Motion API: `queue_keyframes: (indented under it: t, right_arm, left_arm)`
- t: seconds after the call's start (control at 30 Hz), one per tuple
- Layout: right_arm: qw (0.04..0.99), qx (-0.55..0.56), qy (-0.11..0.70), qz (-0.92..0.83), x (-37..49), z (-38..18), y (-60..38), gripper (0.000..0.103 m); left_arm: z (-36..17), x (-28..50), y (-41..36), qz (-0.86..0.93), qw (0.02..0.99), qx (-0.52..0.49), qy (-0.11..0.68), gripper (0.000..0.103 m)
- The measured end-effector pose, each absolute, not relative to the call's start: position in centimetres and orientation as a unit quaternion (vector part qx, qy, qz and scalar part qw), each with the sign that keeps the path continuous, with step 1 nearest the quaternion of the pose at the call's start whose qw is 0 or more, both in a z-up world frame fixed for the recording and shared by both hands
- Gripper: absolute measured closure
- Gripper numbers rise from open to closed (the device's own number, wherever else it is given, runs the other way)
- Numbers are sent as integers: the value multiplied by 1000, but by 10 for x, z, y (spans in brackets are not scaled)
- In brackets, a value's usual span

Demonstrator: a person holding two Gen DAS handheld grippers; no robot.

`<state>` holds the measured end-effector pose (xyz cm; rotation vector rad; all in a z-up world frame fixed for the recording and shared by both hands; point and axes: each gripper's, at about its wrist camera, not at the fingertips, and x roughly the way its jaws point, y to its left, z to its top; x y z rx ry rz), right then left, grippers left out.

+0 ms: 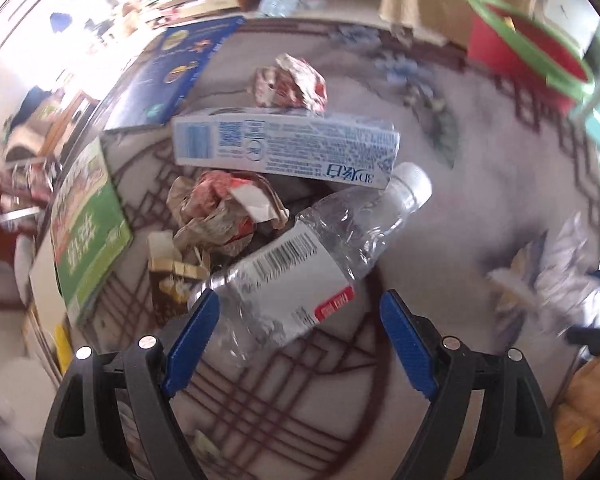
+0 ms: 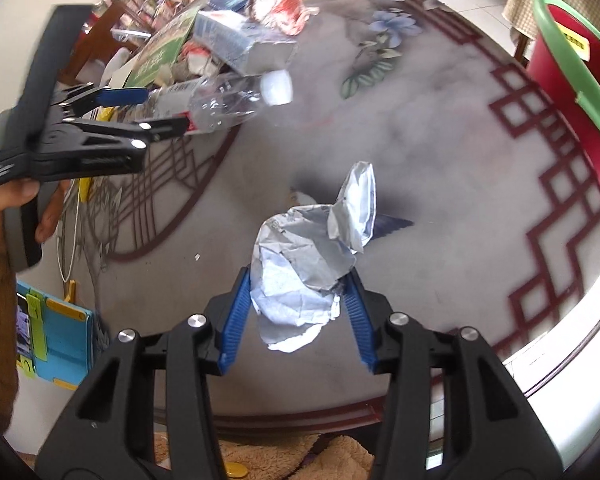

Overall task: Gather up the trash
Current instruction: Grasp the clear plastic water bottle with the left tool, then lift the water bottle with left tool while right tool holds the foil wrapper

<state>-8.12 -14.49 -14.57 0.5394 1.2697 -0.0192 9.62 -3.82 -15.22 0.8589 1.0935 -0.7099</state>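
Bench (image 2: 440,128): round top, pale marbled face with dark red lattice and blue flower pattern. Landmark for the entries below.

Bottle (image 1: 312,256): clear plastic, crushed, white cap, barcode label; lies on its side near the bench's far edge, at the front of a trash heap.

Carton (image 1: 284,146): long, white and blue, lies just behind the bottle's cap end.

Wrappers (image 1: 224,208): crumpled, red and tan, between carton and bottle; another wad (image 1: 290,82) lies behind the carton.

Paper (image 2: 312,256): crumpled, white-grey, at the bench's middle, well apart from the heap.

Bin (image 2: 572,92): red, green rim, beside the bench edge.

Left tool (image 1: 300,306): jaws wide, either side of the bottle's base; pads not pressing it.

Right tool (image 2: 298,288): jaws partly closed, both blue pads against the paper.
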Motion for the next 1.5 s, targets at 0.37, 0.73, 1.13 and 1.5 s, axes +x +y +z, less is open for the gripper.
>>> queue_keyframes:
  t: [0.37,0.73,1.13,1.5]
  right_arm:
    - [773,255,581,-10,-82,-147,-147,56]
    - [769,248,589,11,-75,-150,-140,56]
    - [774,265,576,-1,-80,-148,-154,56]
    - [774,263,575,19,-73,-146,-149,56]
  left_arm:
    - [-181,103,-62,-319,650,490,486,13]
    - [-186,94,-83,-344,633,499,482,12]
    - [-164,91,-55,-369,699,264,553,50]
    - [-168,49,3,-313,732,95,597,50]
